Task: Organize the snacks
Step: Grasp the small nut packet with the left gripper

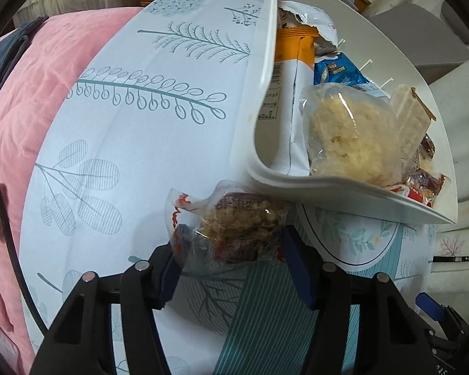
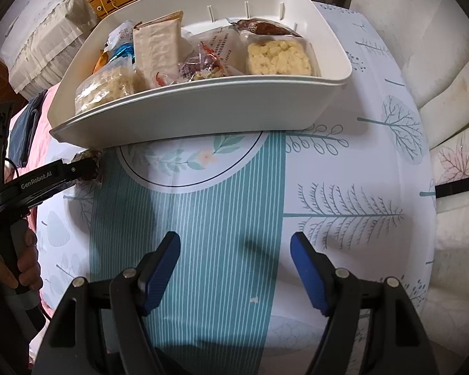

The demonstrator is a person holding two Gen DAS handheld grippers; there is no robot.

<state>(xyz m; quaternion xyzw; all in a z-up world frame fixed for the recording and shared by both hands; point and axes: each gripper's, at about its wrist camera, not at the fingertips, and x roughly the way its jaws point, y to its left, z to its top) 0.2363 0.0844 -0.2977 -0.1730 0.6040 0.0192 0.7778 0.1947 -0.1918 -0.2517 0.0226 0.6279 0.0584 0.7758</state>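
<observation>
Left claw (image 1: 231,256) clamped, right claw (image 2: 234,268) agape, both downward-pointing.

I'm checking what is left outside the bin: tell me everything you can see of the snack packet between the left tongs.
The snack packet is a clear crinkled wrapper with red print, showing a brown, nutty-looking bar inside. It lies on the patterned tablecloth just outside the white bin, its far edge under the bin's rim. The left tongs bracket it, blue pads touching its sides.
</observation>
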